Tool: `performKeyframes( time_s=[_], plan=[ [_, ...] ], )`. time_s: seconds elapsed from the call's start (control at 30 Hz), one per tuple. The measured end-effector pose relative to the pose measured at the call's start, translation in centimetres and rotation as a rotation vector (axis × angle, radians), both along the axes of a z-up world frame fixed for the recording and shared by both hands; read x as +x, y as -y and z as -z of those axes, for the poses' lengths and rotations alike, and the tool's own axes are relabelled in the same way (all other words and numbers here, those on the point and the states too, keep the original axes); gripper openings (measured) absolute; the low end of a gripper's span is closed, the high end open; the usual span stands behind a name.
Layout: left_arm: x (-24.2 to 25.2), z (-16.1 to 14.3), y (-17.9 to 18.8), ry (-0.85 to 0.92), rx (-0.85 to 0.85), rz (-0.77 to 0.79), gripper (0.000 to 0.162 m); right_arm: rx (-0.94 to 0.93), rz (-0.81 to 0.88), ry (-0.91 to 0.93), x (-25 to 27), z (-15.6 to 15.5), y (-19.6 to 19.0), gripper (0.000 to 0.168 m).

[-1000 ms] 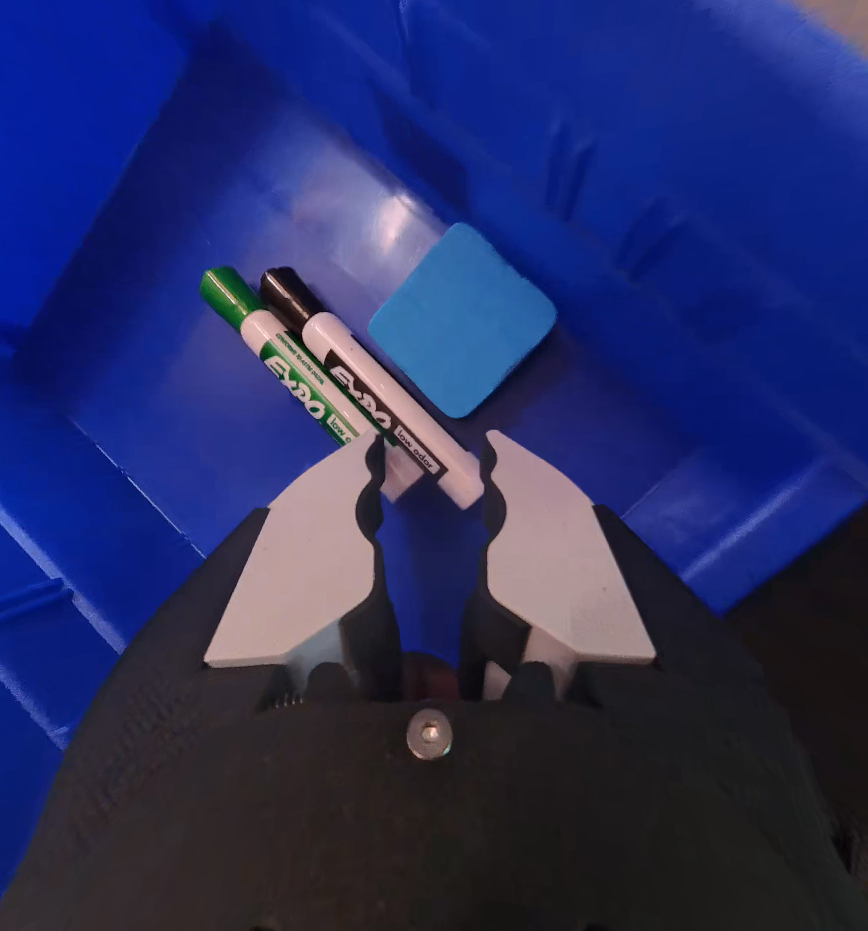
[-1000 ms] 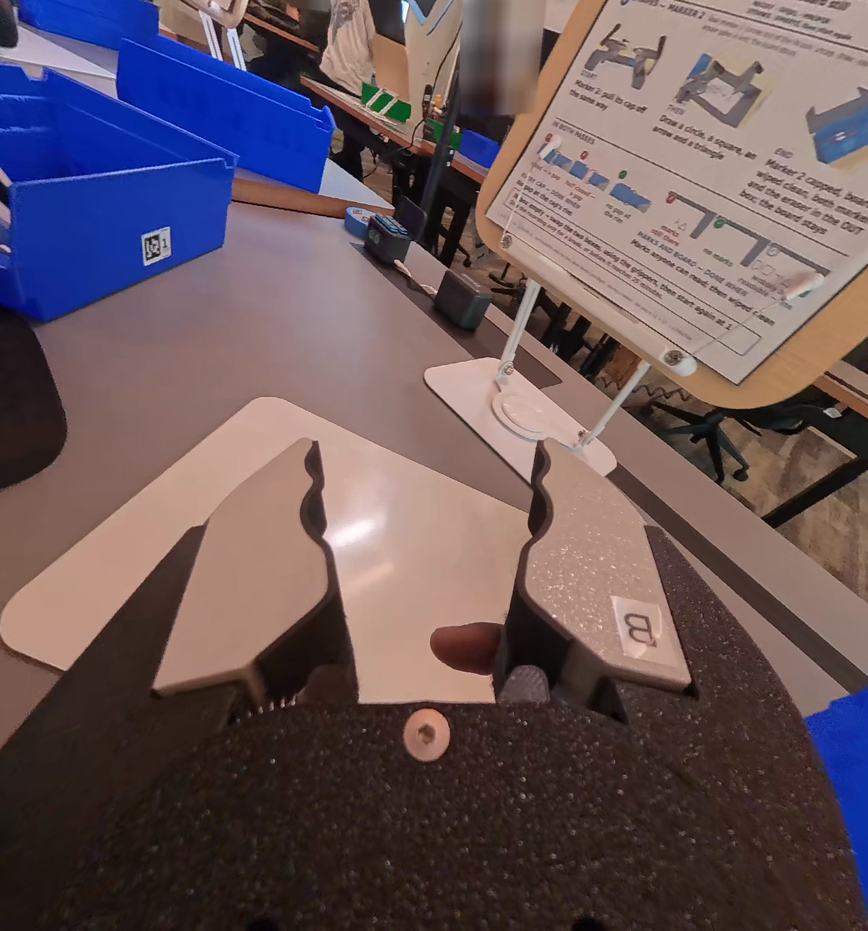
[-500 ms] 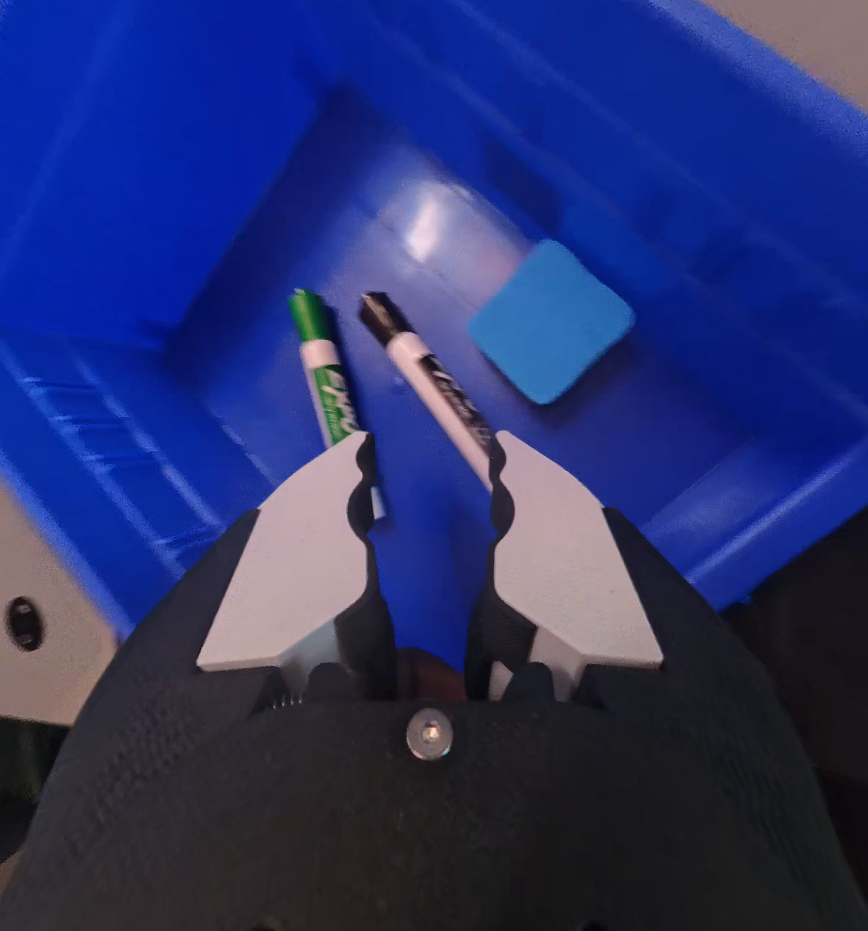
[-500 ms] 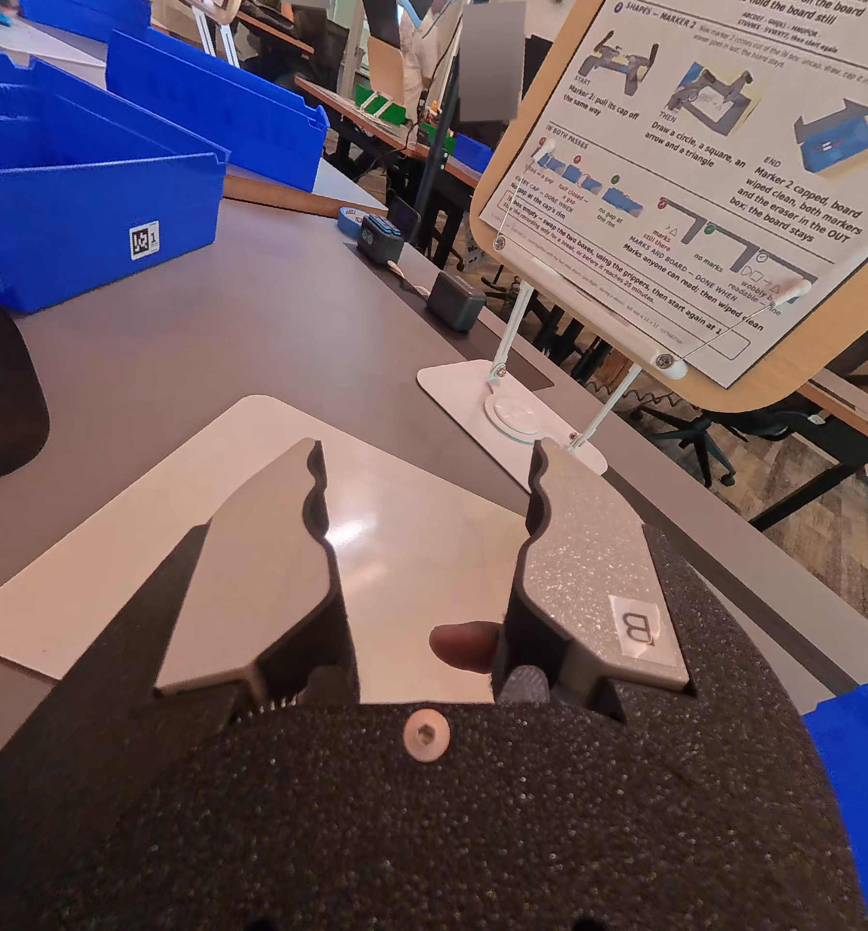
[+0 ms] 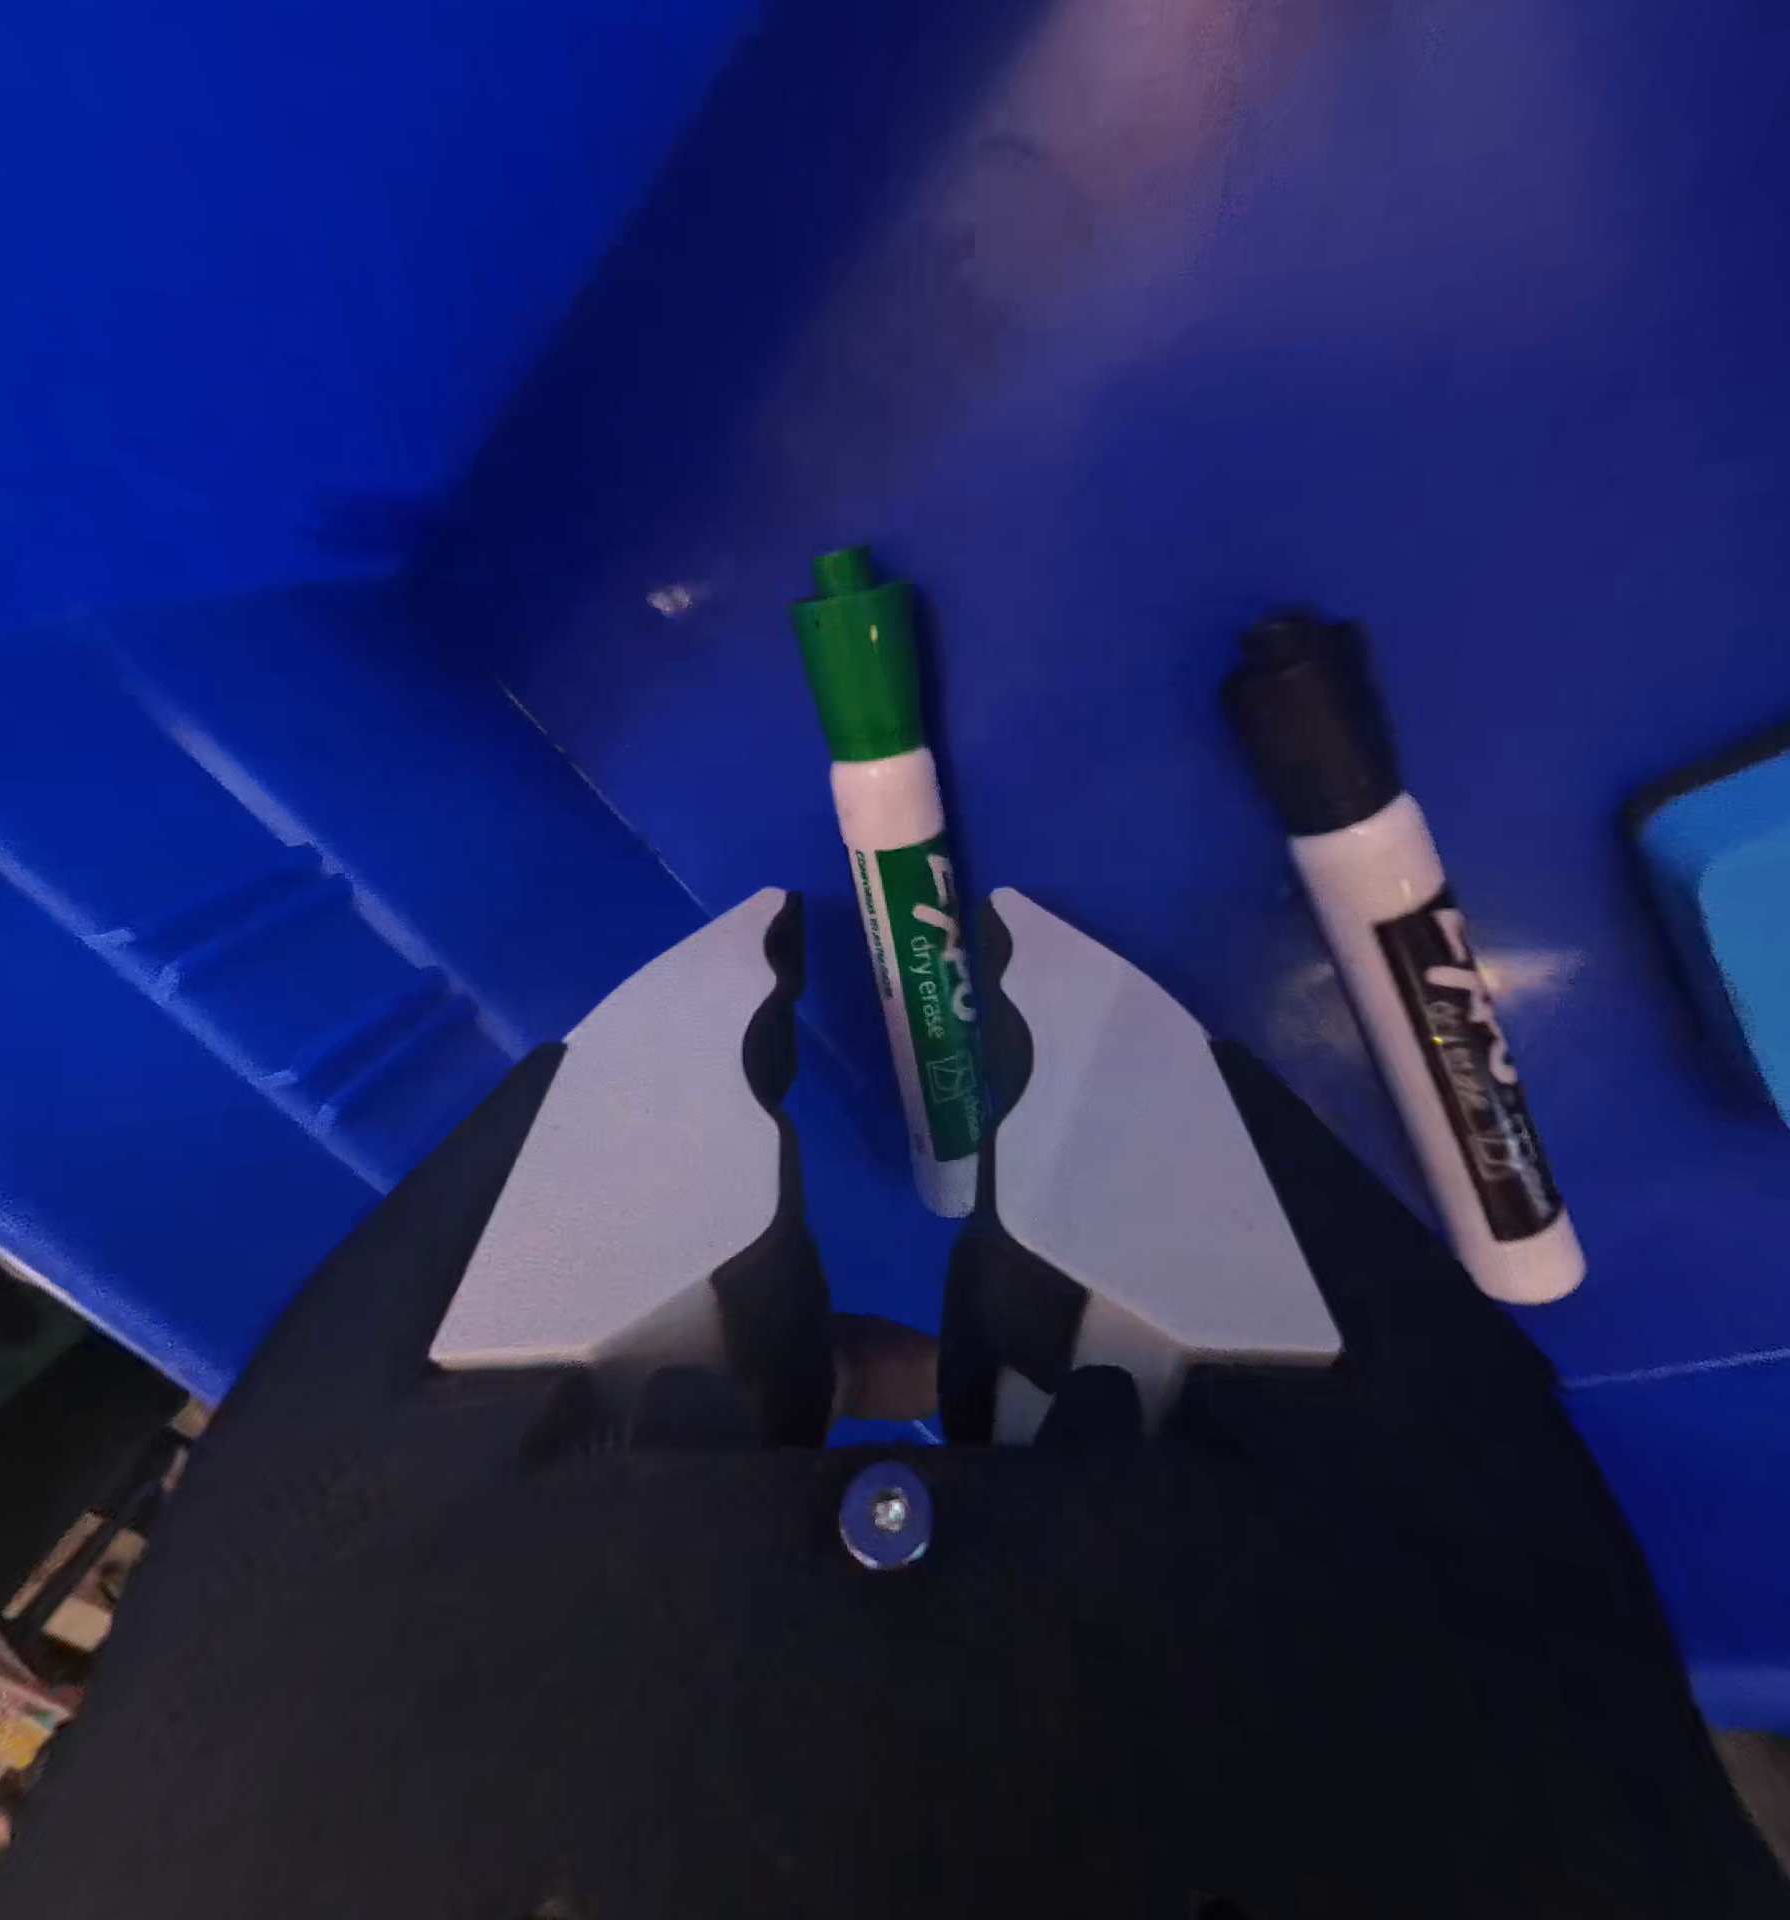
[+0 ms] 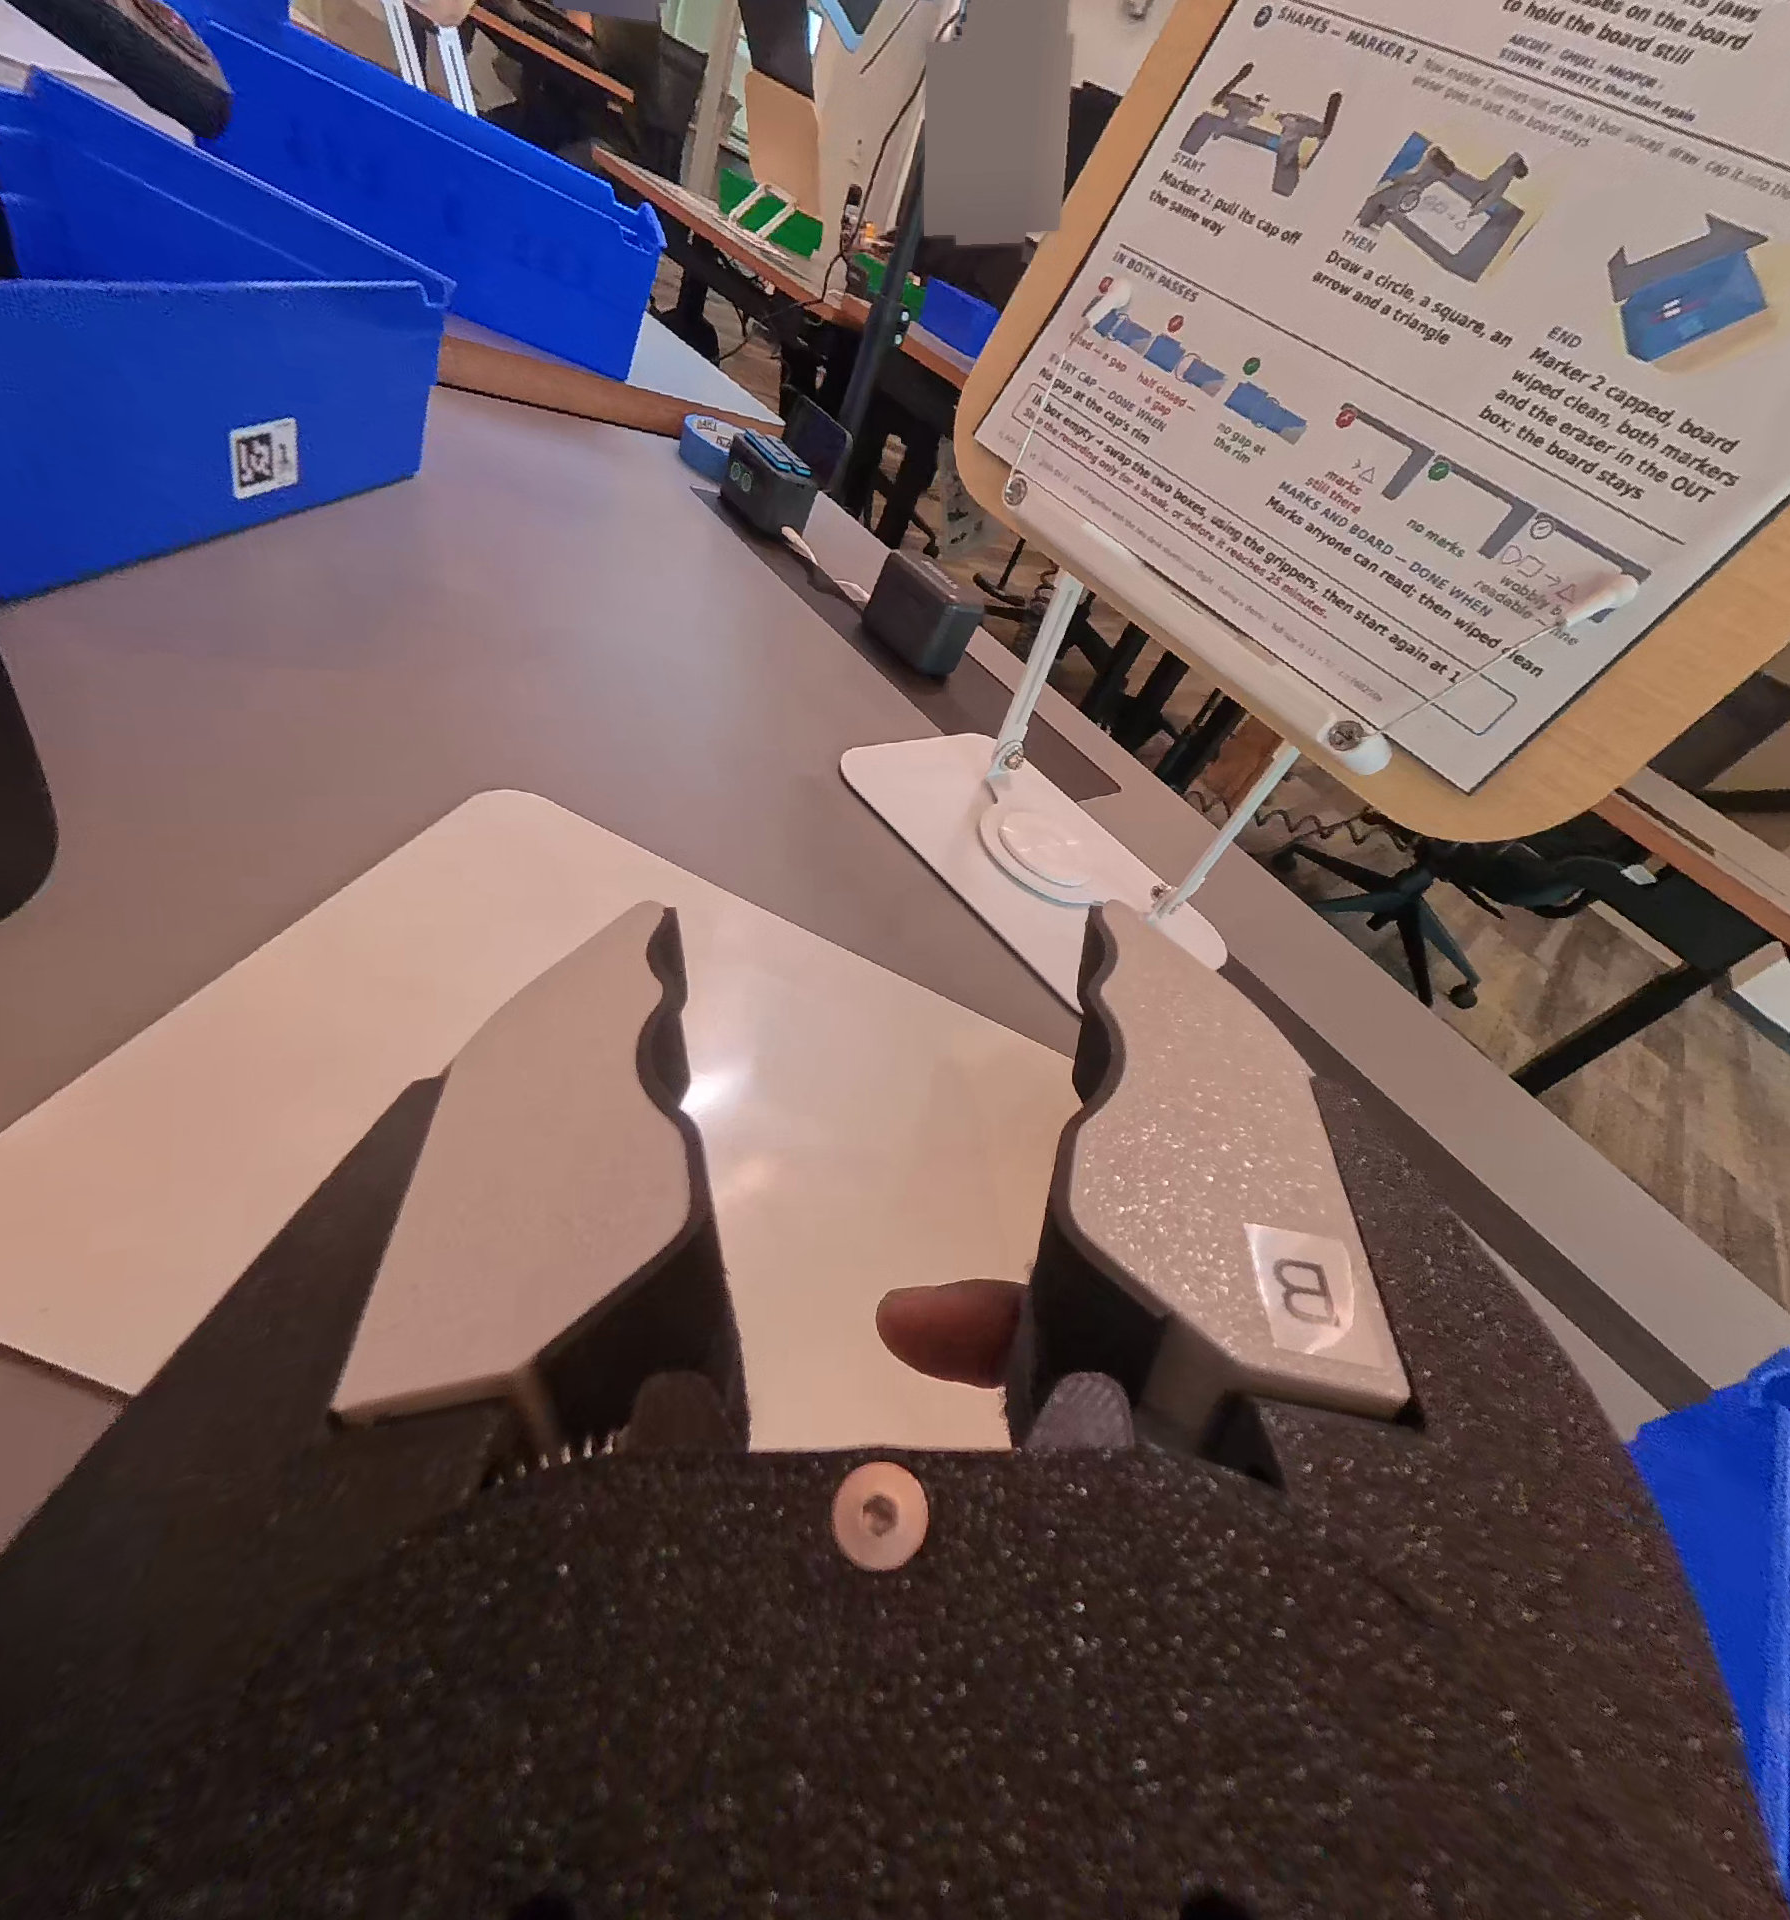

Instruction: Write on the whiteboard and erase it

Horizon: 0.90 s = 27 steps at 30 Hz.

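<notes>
In the left wrist view a green-capped marker lies on the floor of a blue bin. My left gripper is open, with one jaw on each side of the marker's barrel, which sits close to the right jaw. A black-capped marker lies to the right, apart from it. A light blue eraser lies at the right edge. In the right wrist view my right gripper is open and empty just above the blank whiteboard, which lies flat on the grey table.
A wooden board with an instruction sheet stands on a white base behind the whiteboard. Blue bins stand at far left, another blue bin at lower right. Two small dark devices sit near the table's far edge. Tip to tip, the grippers are about 55 cm apart.
My left gripper has dropped lower into the bin and shifted left, so the green marker now lies between its jaws. The two markers lie farther apart. The right gripper has barely moved.
</notes>
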<state>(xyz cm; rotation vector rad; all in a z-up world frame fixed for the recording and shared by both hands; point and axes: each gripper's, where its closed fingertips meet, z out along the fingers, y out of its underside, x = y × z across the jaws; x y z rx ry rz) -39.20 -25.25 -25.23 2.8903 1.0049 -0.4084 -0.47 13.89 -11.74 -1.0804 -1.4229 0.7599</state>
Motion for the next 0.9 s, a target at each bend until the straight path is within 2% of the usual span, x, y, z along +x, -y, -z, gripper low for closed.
performKeyframes(
  time_s=[0.07, 0.2, 0.3, 0.4, 0.47, 0.53, 0.63, 0.7, 0.73, 0.8, 0.9],
  plan=[
    [-0.1, 0.2, -0.3, 0.003, 0.007, 0.014, 0.021, 0.002, 0.011, 0.001, 0.3, 0.1, -0.3, 0.073],
    [0.2, 0.0, -1.5, -0.047, 0.033, 0.113, 0.019, -0.03, -0.004, -0.009, 0.1, 0.5, -0.2, 0.073],
    [-0.4, -2.1, -2.6, -0.212, 0.159, 0.11, 0.019, -0.033, -0.031, -0.003, -0.3, 0.6, 0.5, 0.072],
    [-0.1, -7.3, -5.9, -0.413, 0.516, 0.133, 0.019, -0.071, -0.101, -0.019, -1.1, 0.3, 2.4, 0.071],
    [2.2, -12.5, -9.5, -0.508, 0.91, 0.207, 0.018, -0.134, -0.178, -0.052, -1.9, -0.3, 4.4, 0.07],
    [6.9, -18.2, -12.7, -0.491, 1.385, 0.291, 0.018, -0.239, -0.277, -0.11, -2.7, -1.3, 6.8, 0.07],
    [15.5, -25.3, -15.3, -0.211, 2.087, 0.359, 0.018, -0.478, -0.433, -0.255, -3.9, -3.9, 10.7, 0.067],
    [19.9, -27.5, -16.4, 0.153, 2.405, 0.307, 0.017, -0.621, -0.509, -0.37, -4.7, -5.8, 12.9, 0.066],
    [21.7, -28.0, -17.1, 0.345, 2.509, 0.269, 0.017, -0.66, -0.534, -0.428, -5.0, -6.7, 13.7, 0.066],
    [24.9, -28.3, -18.9, 0.694, 2.612, 0.206, 0.017, -0.654, -0.529, -0.549, -5.6, -8.2, 14.7, 0.065],
    [28.4, -27.7, -21.8, 0.953, 2.637, 0.102, 0.017, -0.518, -0.474, -0.746, -5.4, -10.7, 15.0, 0.062]
  ],
)
